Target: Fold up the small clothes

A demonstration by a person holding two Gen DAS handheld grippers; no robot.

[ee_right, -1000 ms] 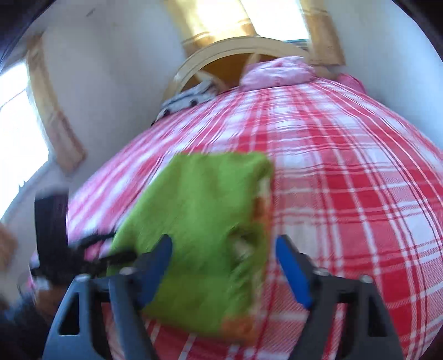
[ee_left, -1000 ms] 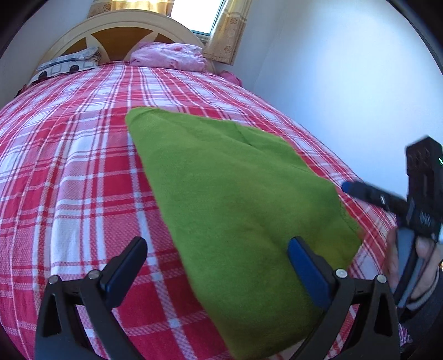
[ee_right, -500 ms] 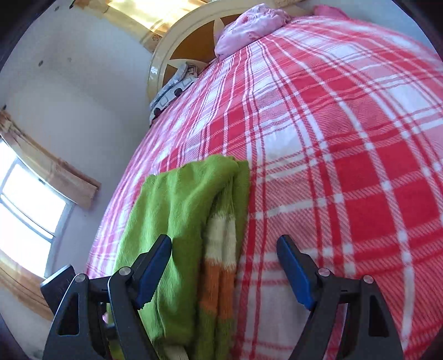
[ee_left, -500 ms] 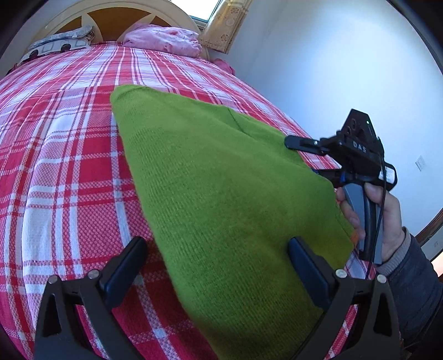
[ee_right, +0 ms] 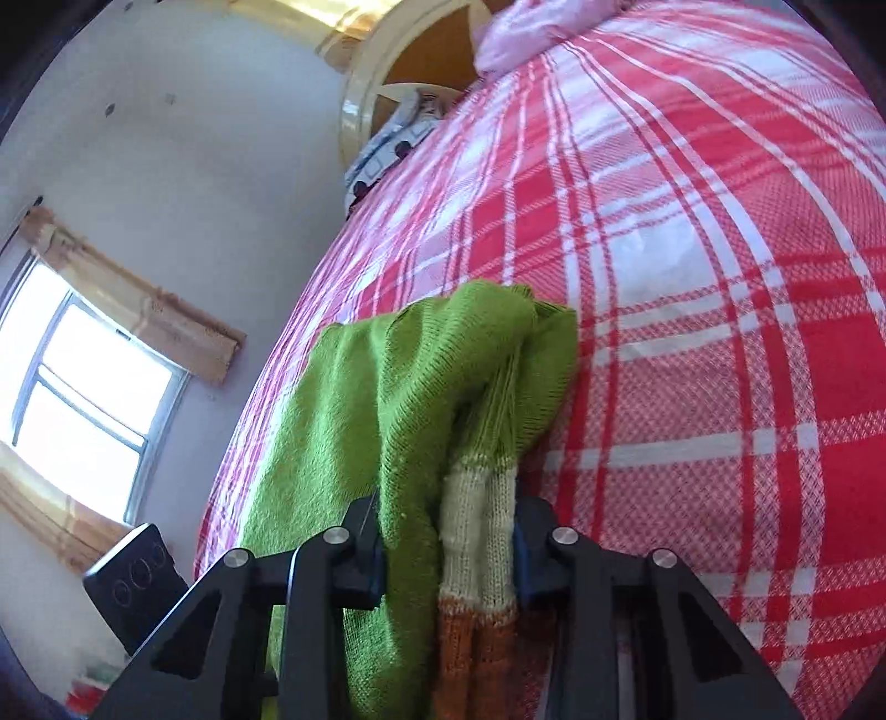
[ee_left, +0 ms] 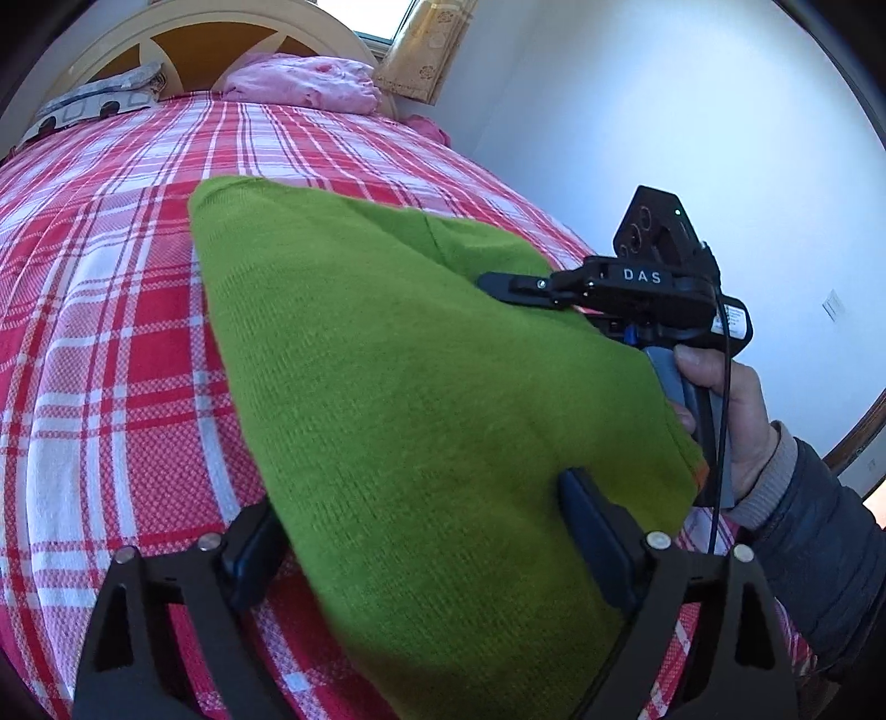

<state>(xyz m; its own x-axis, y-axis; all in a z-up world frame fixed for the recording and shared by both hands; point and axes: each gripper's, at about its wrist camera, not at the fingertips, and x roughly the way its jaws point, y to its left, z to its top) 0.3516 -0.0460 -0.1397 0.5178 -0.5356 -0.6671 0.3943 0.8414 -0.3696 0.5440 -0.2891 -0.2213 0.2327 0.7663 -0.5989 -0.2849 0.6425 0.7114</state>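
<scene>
A green knitted garment point(ee_left: 398, 376) with cream and orange bands point(ee_right: 479, 554) lies folded on the red-and-white checked bed point(ee_left: 111, 310). My left gripper point(ee_left: 426, 531) is open, its jaws either side of the garment's near end, which lies over the gap. My right gripper point(ee_right: 448, 554) is shut on the garment's banded edge, several layers bunched between its fingers point(ee_right: 365, 559). In the left wrist view the right gripper body point(ee_left: 637, 288) is at the garment's right edge, held by a hand.
A pink pillow point(ee_left: 304, 83) and a patterned pillow point(ee_left: 94, 105) lie by the cream headboard point(ee_left: 183, 33). A white wall point(ee_left: 664, 111) runs along the bed's right side. A window point(ee_right: 83, 382) with curtains is on the other side.
My right gripper has gone from open to shut on the garment's banded edge. My left gripper has moved forward onto the garment's near end and stays open.
</scene>
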